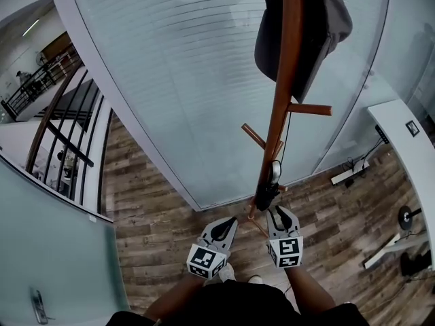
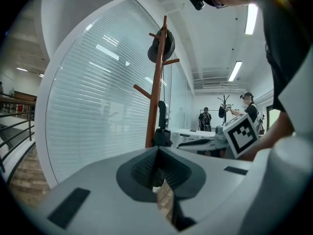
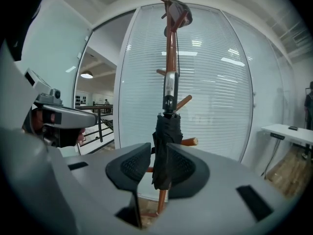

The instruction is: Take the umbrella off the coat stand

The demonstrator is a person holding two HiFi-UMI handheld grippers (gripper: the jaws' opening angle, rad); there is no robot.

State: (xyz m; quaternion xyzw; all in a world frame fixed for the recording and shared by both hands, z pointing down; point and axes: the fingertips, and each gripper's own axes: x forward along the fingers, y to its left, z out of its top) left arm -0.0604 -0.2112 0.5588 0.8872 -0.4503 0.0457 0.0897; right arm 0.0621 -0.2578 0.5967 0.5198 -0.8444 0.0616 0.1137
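Umbrella (image 3: 165, 137) black, folded, slim, upright

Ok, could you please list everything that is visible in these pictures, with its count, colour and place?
coat stand: one, brown wood, before the glass wall
umbrella: one, black, folded, hanging along the stand's pole
dark item: one, grey-black, on the stand's top; hat or garment, I cannot tell
glass wall: one, pale, with white blinds
desk: one, white, at the right
railing: one, dark bars with a brown handrail, at the left
floor: one, brown-grey wood planks
people: two, far off in the left gripper view
left gripper: one, grey, jaws together, empty
right gripper: one, grey, jaws apart, umbrella in the gap
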